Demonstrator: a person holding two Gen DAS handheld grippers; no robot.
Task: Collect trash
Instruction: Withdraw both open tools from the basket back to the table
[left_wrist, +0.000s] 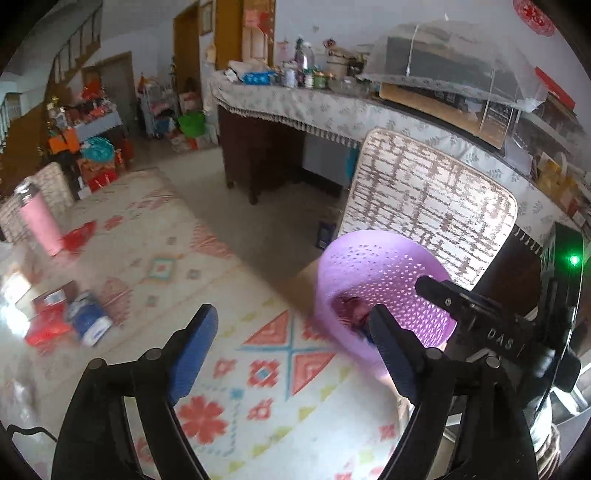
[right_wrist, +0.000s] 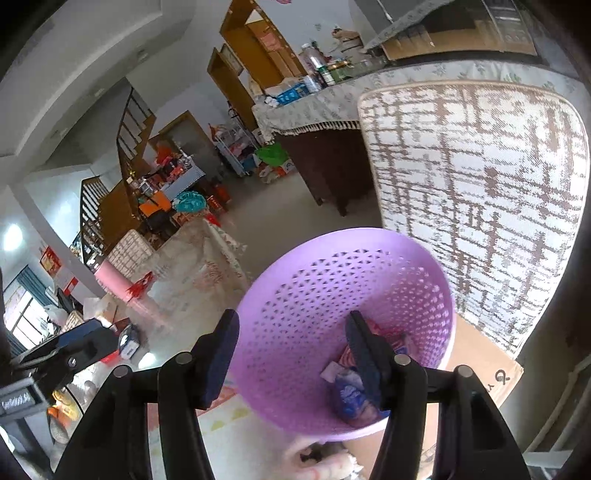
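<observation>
**Both grippers open at the purple trash basket**

The only writing I can read is "DAS", in pale letters on the black body of my right gripper (left_wrist: 436, 295), seen from the left wrist camera. A partly hidden black mark on a brown cardboard box (right_wrist: 487, 373) is not legible.

The left wrist view alone shows the cream tablecloth with red and blue geometric patterns (left_wrist: 236, 295), a pink cylindrical flask (left_wrist: 38, 221), and a blurred blue and white packet (left_wrist: 88, 319) beside red wrappers. The right wrist view alone looks into the round purple perforated plastic basket (right_wrist: 314, 295), where crumpled wrappers (right_wrist: 351, 391), blue, white and red, lie at the bottom. A chair back covered in white and brown woven fabric (right_wrist: 480, 203) stands just behind the basket.

My left gripper (left_wrist: 291, 343) is wide open and holds nothing; its right finger overlaps the basket rim. My right gripper (right_wrist: 291, 343) is about half open, with one finger outside the basket wall and one inside; I cannot tell whether the pads touch it.
</observation>
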